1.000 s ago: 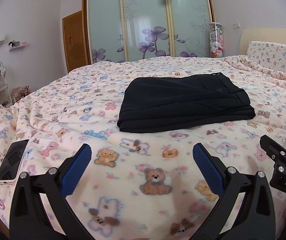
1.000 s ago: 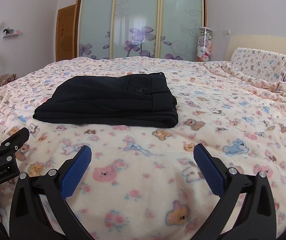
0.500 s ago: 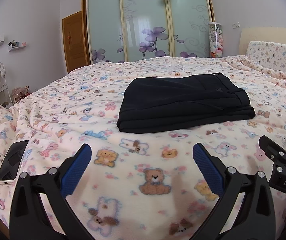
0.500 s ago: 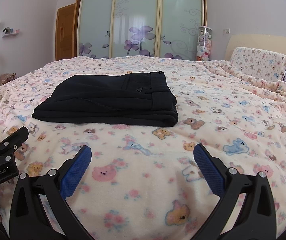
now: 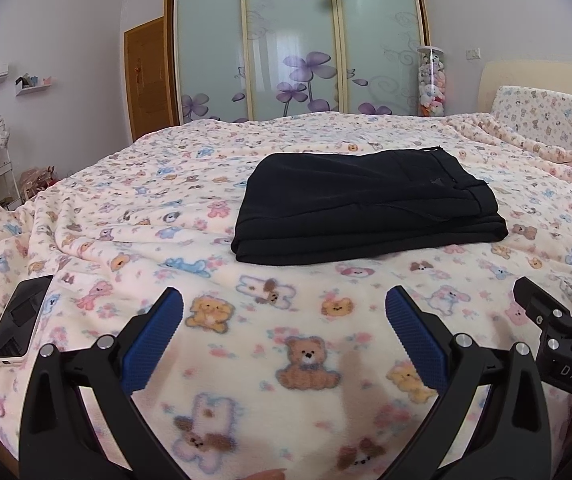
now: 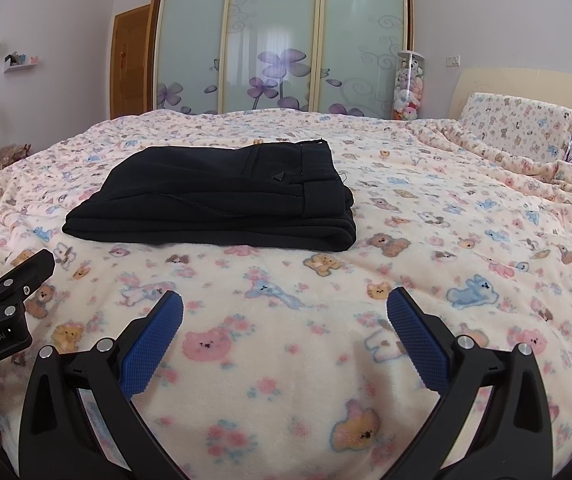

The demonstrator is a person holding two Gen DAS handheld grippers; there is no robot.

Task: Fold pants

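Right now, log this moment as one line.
pants: folded, on bed | left claw: open, empty | right claw: open, empty

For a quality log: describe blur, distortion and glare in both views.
Left wrist view: fisheye bends the wardrobe; blanket near the left gripper is soft. Right wrist view: black pants sharp, ceiling lights mirrored in the wardrobe glass, dark corner vignette.

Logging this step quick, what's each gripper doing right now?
Left gripper: open, holding nothing.
Right gripper: open, holding nothing.

Pale walls, frosted floral sliding wardrobe [image 5: 294, 44], wooden door [image 5: 147, 80], teddy-print bed [image 6: 446, 220]
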